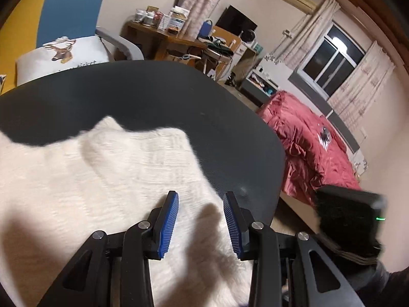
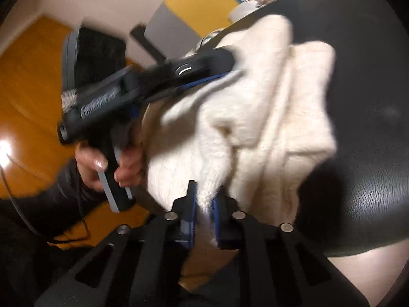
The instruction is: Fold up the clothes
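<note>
1. On the dark round table (image 1: 143,97), a cream knitted sweater (image 1: 89,174) is lying bunched, reaching from the near edge toward the middle.
2. Your right gripper (image 2: 204,202) is clamping a fold of the sweater's near edge; knit is showing between its blue pads (image 2: 190,204).
3. Your left gripper (image 1: 200,225) is hovering over the cloth with its jaws apart and nothing between them.
4. Seen from the right wrist, your left hand (image 2: 107,163) is holding that tool out over the far side of the sweater.
5. To fold cleanly, you are probably wanting to take a second corner with the left jaws before lifting, so the edge travels evenly.
6. Thick, fluffy knit is likely to slip or bunch, so bite deep.
7. Beyond the table, a deer-print cushion (image 1: 64,53), a cluttered wooden desk (image 1: 163,35) and a red bed (image 1: 306,138) are standing clear of your work.
8. Nothing on the table is blocking the fold.
</note>
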{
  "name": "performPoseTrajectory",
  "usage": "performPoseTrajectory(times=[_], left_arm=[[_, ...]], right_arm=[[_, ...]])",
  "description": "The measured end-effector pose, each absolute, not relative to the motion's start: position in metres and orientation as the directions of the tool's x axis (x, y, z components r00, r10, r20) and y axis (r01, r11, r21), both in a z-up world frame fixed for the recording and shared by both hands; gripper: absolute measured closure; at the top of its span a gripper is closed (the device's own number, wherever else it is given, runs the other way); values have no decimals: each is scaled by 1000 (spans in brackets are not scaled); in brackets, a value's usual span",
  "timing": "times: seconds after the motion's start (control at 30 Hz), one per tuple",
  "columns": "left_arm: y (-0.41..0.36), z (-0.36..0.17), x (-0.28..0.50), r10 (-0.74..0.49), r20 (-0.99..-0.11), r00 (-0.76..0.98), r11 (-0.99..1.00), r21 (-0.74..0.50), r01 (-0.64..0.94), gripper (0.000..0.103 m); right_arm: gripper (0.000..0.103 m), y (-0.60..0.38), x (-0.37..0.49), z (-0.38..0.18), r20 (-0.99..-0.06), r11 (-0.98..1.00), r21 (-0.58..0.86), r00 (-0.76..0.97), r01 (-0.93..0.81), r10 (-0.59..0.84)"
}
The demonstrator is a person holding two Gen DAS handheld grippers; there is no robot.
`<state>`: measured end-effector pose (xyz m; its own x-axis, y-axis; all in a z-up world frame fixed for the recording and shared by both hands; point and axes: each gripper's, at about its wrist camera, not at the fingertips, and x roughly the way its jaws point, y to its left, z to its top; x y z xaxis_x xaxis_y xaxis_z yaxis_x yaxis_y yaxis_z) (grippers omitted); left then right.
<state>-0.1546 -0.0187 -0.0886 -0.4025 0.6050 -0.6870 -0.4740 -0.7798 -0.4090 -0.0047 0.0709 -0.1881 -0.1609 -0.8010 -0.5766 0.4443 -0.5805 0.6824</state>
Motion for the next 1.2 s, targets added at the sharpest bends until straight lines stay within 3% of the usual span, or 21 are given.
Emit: performPoseTrajectory(times=[0.1, 0.2, 0.37, 0.43, 0.47, 0.5, 0.57, 0.73, 0.93, 1.1, 1.17, 1.2], left_arm=[[-9, -102, -154, 555, -711, -432, -811, -345, -473, 66], [-9, -102, -152, 559, -701, -443, -812, -355, -463, 66], [-33, -86, -151, 625, -645, -440, -778, -466, -421, 66], [-45, -82, -147, 628, -621, -469, -778, -482, -403, 66], [-51, -81, -145, 623, -613, -487, -783, -478, -399, 66], [-54, -82, -144, 622, -609, -492, -783, -482, -394, 66], [-54, -84, -145, 624, -609, -489, -781, -488, -390, 66], [-43, -87, -143, 622, -629, -465, -781, -460, -422, 66], [-37, -94, -149, 630, -632, -451, -774, -459, -437, 66], [-27, -99, -149, 604, -659, -447, -790, -422, -446, 67], [-13, -104, -147, 540, -693, -477, -828, -337, -448, 67], [-2, -105, -144, 502, -708, -497, -844, -275, -460, 66]], right_arm=[[92, 77, 2, -172, -632, -626, 594, -187, 506, -752], [97, 86, -2, -196, -696, -672, 577, -150, 465, -702], [90, 108, 4, -192, -580, -593, 675, -181, 440, -794], [78, 119, 5, -189, -567, -599, 670, -218, 439, -794], [67, 123, 4, -188, -556, -596, 672, -231, 440, -798], [48, 127, 4, -186, -545, -593, 673, -244, 442, -802], [29, 128, 1, -183, -530, -583, 669, -255, 461, -809], [29, 139, -17, -174, -510, -550, 668, -229, 502, -829], [29, 102, -33, -179, -494, -455, 709, -81, 538, -866], [27, 98, -33, -175, -384, -274, 797, 102, 538, -917], [27, 91, -35, -177, -415, -279, 794, 145, 541, -898], [26, 84, -35, -182, -477, -319, 770, 168, 553, -862]])
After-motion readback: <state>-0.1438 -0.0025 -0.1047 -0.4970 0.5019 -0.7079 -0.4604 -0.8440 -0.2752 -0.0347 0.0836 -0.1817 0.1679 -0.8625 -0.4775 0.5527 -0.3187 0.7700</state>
